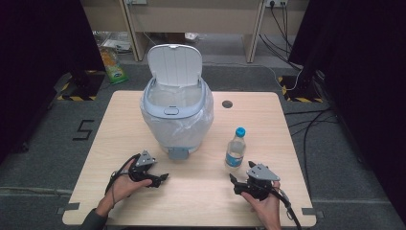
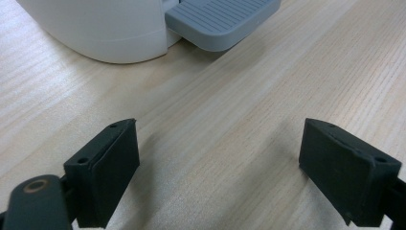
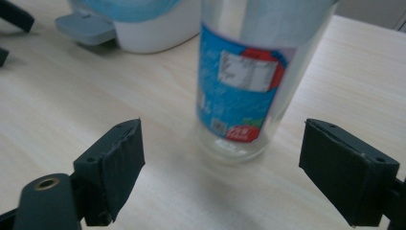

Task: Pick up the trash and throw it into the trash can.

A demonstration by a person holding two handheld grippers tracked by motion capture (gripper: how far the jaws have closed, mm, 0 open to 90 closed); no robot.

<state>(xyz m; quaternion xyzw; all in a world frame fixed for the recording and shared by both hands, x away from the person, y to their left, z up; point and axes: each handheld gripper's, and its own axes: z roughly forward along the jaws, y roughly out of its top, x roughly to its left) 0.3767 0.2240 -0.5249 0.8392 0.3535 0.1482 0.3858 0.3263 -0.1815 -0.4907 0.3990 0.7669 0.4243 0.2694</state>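
The right gripper (image 3: 222,167) has its jaws spread wide, nothing between them, with the water bottle (image 3: 244,81) standing upright just ahead on the table (image 1: 201,201). The left gripper (image 2: 220,167) is equally wide over bare wood, facing the pedal (image 2: 222,19) of the open bin (image 1: 176,108). Bare tabletop lies between the grippers.

Even, soft overhead light, faint shadows on the table (image 1: 201,191); the close bottle (image 3: 242,86) looks blurred.
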